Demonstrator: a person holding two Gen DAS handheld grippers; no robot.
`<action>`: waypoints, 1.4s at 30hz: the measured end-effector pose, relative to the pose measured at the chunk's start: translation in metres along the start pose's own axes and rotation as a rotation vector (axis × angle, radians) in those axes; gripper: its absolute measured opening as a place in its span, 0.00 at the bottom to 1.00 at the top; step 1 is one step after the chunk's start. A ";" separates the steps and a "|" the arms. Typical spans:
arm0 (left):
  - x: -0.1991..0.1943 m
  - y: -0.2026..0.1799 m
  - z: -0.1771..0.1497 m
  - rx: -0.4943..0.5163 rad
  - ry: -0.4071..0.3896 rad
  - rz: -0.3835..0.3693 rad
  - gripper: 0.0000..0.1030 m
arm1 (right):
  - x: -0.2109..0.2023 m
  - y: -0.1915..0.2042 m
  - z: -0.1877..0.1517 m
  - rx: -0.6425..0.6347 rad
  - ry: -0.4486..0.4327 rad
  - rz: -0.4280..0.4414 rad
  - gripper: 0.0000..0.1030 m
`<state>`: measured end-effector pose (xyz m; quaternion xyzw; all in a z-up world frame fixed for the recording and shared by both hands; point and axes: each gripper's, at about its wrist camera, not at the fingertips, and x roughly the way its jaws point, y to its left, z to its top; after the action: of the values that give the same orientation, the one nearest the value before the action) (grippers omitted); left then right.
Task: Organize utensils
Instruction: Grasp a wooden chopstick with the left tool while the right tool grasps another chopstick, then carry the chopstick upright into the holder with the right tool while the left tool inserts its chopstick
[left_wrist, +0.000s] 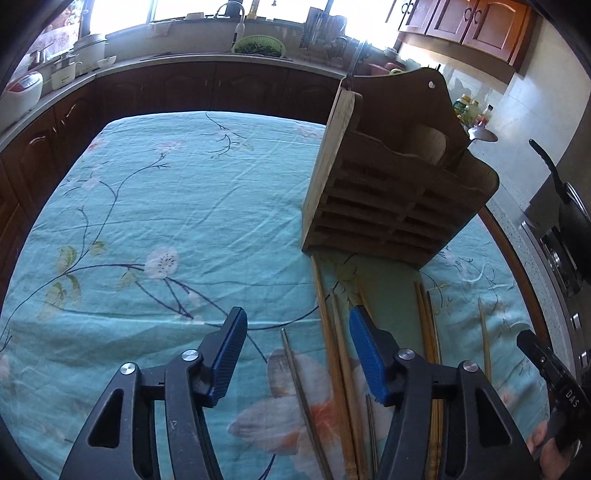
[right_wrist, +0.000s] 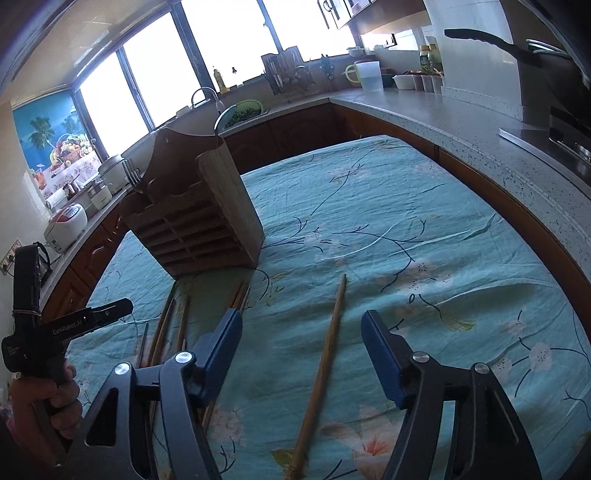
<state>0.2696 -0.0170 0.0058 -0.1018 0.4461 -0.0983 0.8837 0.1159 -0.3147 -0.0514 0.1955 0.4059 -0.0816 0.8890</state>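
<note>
Left claw (left_wrist: 297, 354) parted over loose chopsticks (left_wrist: 334, 354), right claw (right_wrist: 301, 350) parted astride a single chopstick (right_wrist: 319, 373) (pads off it), all lying on the floral desk (right_wrist: 388, 221) before the wooden holder (right_wrist: 199, 206).

A pale speckled stone countertop (right_wrist: 424, 110) curves round the room above dark brown wooden cabinets (left_wrist: 184, 88). At its far end, under the bright window (right_wrist: 155, 74), a green plastic colander (right_wrist: 245, 109) sits by a curved metal tap (right_wrist: 203, 94). A white rice cooker (right_wrist: 66, 223) stands on its left stretch, a translucent lidded jug (right_wrist: 367, 75) on its right. Near the jug stand what seem to be bottles (right_wrist: 430, 55).
</note>
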 end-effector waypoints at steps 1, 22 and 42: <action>0.007 -0.001 0.005 0.005 0.008 0.002 0.48 | 0.006 -0.001 0.002 0.002 0.012 -0.009 0.56; 0.099 -0.046 0.022 0.260 0.053 0.156 0.05 | 0.077 0.009 0.014 -0.158 0.139 -0.206 0.08; -0.012 -0.015 -0.003 0.082 -0.089 -0.176 0.03 | -0.022 0.031 0.025 -0.024 -0.020 0.083 0.05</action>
<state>0.2592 -0.0280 0.0174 -0.1086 0.3912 -0.1889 0.8941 0.1279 -0.2975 -0.0113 0.2005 0.3897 -0.0418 0.8979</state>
